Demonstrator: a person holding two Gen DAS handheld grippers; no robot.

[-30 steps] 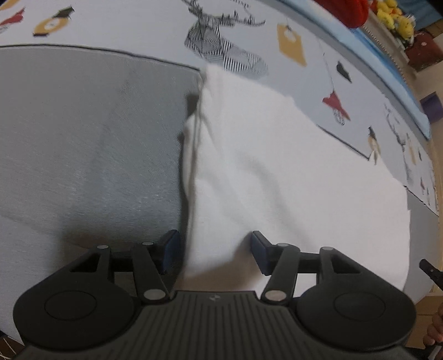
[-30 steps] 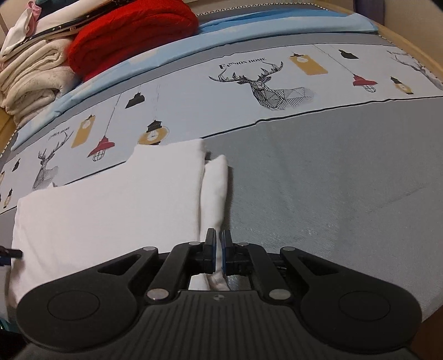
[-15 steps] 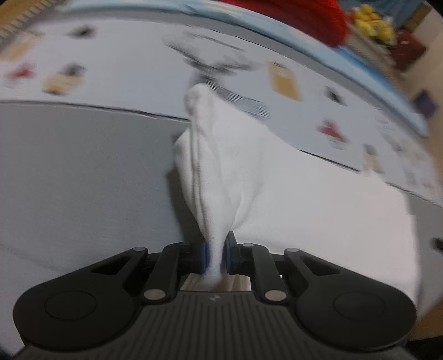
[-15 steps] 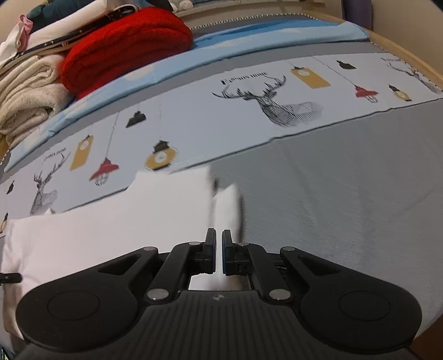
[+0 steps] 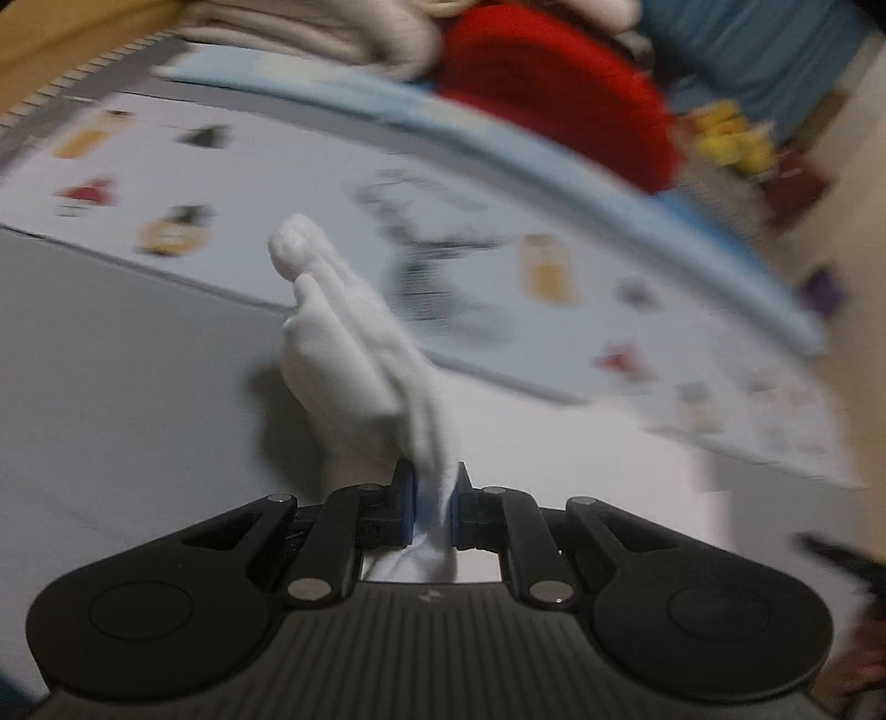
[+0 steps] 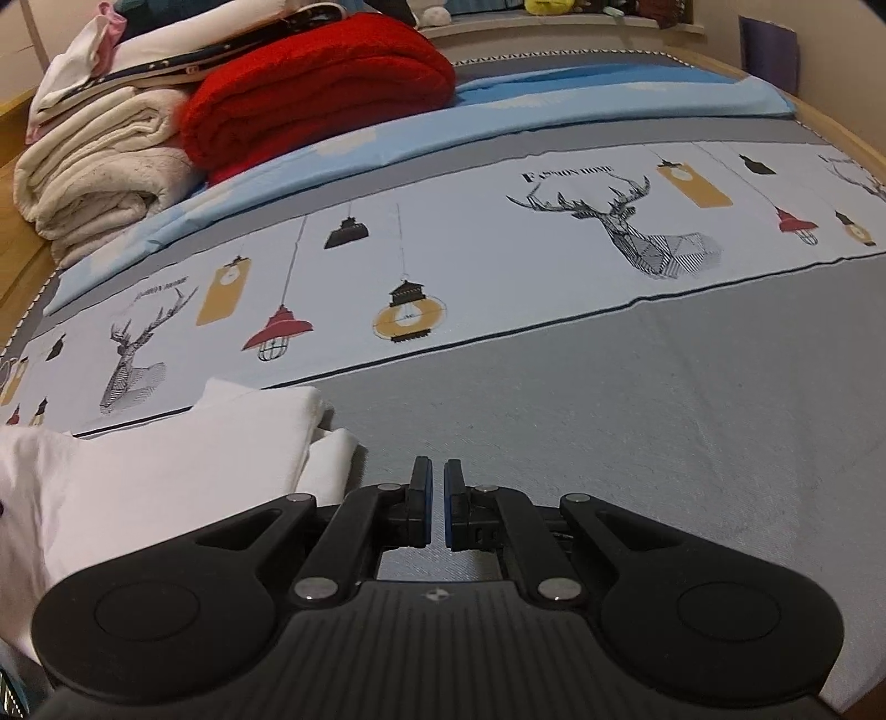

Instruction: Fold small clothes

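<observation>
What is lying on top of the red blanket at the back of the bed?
In the right wrist view, a dark strip with pale markings and white folded fabric lie on the red blanket at its left end. Beyond the top edge of the picture the pile is cut off, so anything higher is unseen.

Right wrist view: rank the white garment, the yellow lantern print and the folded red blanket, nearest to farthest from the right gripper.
From the right gripper:
1. White garment, just left on the grey sheet.
2. Yellow lantern print, ahead, slightly left.
3. Folded red blanket, far back left.
</observation>
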